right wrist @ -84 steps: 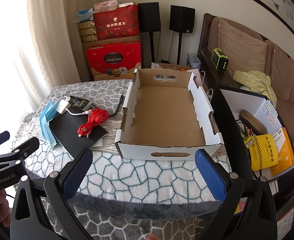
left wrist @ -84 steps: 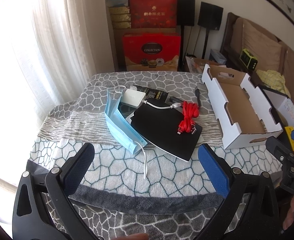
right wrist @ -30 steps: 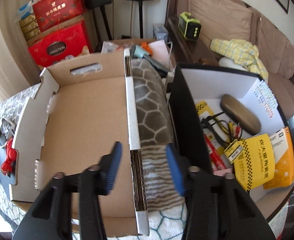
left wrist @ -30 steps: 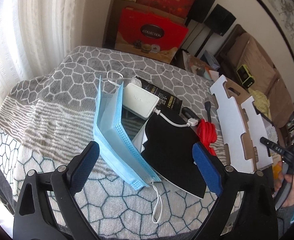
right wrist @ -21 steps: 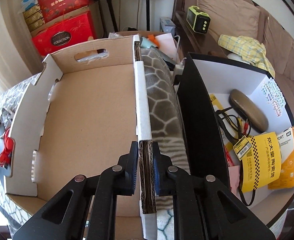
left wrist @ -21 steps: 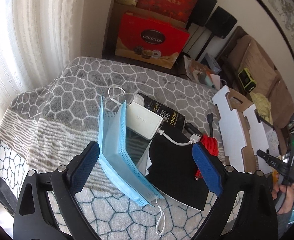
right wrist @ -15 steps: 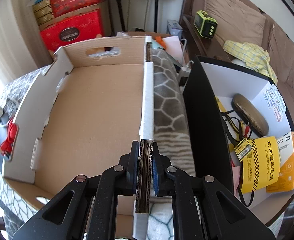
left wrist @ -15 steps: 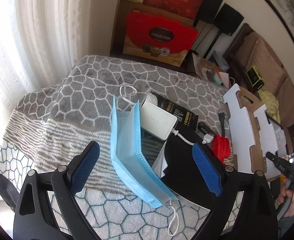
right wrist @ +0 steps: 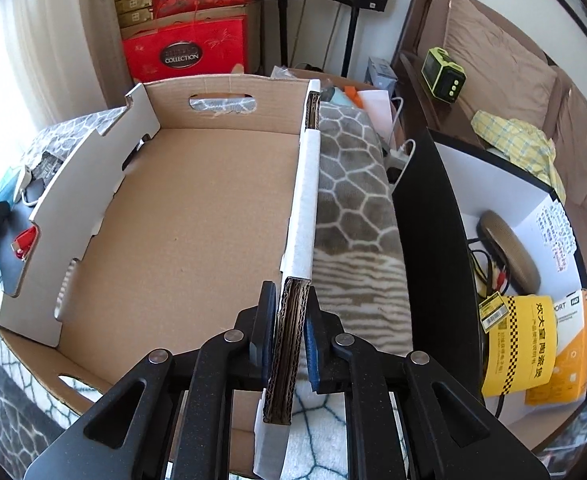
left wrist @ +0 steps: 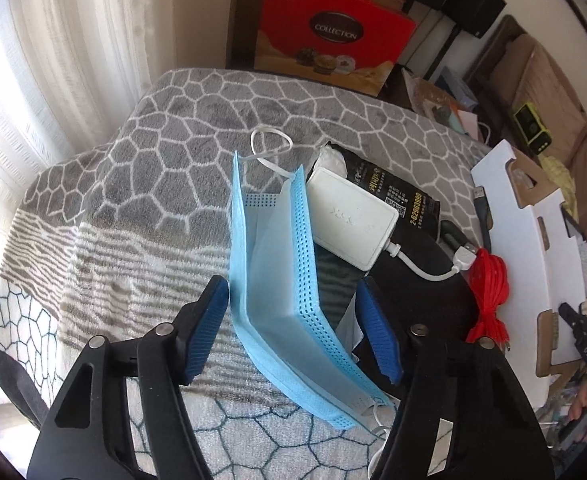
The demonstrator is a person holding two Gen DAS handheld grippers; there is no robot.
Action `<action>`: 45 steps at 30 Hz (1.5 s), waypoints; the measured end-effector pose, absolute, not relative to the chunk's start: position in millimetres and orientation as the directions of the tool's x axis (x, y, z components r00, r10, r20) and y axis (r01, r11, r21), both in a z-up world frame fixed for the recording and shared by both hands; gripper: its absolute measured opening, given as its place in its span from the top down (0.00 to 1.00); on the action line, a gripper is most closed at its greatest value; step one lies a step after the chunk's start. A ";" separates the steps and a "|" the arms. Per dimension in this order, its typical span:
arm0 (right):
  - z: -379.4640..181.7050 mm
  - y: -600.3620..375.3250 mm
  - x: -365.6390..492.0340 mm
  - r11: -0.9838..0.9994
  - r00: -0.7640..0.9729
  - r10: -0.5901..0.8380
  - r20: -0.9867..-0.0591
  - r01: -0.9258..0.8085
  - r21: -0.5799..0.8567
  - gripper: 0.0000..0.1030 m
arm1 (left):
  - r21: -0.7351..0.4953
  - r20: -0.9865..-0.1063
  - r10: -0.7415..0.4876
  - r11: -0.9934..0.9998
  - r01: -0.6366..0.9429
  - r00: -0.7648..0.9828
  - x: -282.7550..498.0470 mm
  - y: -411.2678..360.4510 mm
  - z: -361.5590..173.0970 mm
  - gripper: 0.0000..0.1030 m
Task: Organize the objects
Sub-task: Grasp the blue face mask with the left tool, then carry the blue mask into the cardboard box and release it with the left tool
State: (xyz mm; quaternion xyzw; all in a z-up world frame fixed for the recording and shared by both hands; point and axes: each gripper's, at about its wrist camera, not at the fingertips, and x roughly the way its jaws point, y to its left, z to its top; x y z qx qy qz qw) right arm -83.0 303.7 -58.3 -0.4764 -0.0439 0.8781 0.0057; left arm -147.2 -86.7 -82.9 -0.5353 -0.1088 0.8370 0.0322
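A stack of blue face masks (left wrist: 281,284) lies on the patterned blanket. My left gripper (left wrist: 293,316) is open, its blue pads on either side of the stack, apart from it. Beside the masks lie a white charger (left wrist: 351,228) with its cable, a black packet (left wrist: 405,204), a black flat pad (left wrist: 421,296) and a coiled red cable (left wrist: 489,284). My right gripper (right wrist: 289,320) is shut on the right wall of the empty cardboard tray (right wrist: 197,216).
A black-and-white box (right wrist: 505,216) with cables and yellow packages stands right of the tray. Red gift boxes (right wrist: 185,52), speakers and a sofa (right wrist: 505,60) are behind. The tray's white side (left wrist: 533,232) shows at the right in the left wrist view.
My left gripper moved down onto the mask stack and its jaws narrowed around it. My right gripper keeps its hold on the tray wall; the tray has shifted slightly.
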 end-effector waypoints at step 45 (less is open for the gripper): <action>-43.7 321.0 -75.8 -0.997 -0.559 -0.012 -0.829 -0.058 0.054 0.88 | -0.245 -0.821 0.371 -0.916 -0.318 -0.434 -158.5 149.6 -1.6 0.89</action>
